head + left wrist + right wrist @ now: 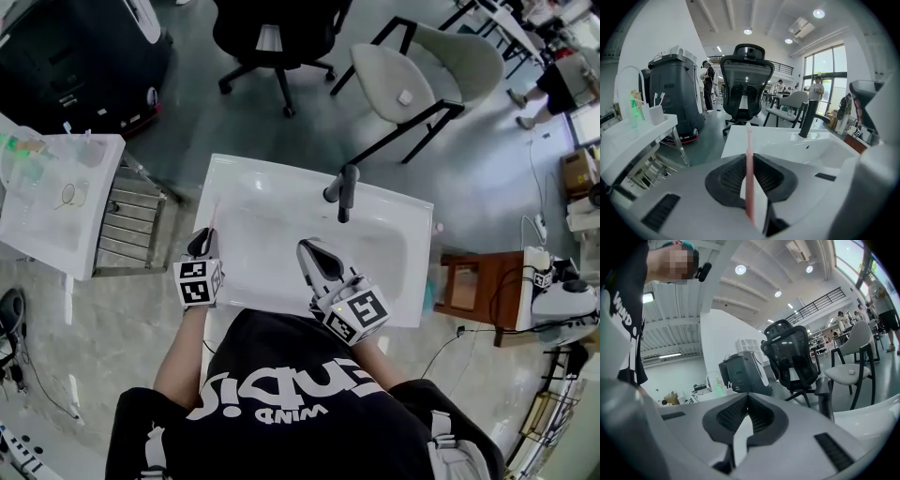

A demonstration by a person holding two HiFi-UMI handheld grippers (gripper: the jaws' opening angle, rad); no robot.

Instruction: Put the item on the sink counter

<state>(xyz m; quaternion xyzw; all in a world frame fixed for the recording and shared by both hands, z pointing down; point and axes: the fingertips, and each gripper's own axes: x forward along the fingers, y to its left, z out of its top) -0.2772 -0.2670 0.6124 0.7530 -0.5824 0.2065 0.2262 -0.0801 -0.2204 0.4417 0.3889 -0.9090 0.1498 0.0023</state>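
Observation:
A thin pink toothbrush (749, 140) stands upright between the jaws of my left gripper (749, 161), which is shut on its handle. In the head view that left gripper (202, 244) hovers over the left rim of the white sink counter (234, 178), with the toothbrush (214, 218) pointing away over the counter. My right gripper (310, 251) hangs over the basin near its front edge, jaws shut with nothing between them; the right gripper view shows the right gripper (747, 398) aimed past the dark faucet (826, 397).
The dark faucet (345, 187) rises at the back middle of the sink. A white side table (56, 225) holding a toothbrush cup stands to the left. A black office chair (277, 37) and a grey chair (422, 66) stand behind, a wooden stool (469, 281) to the right.

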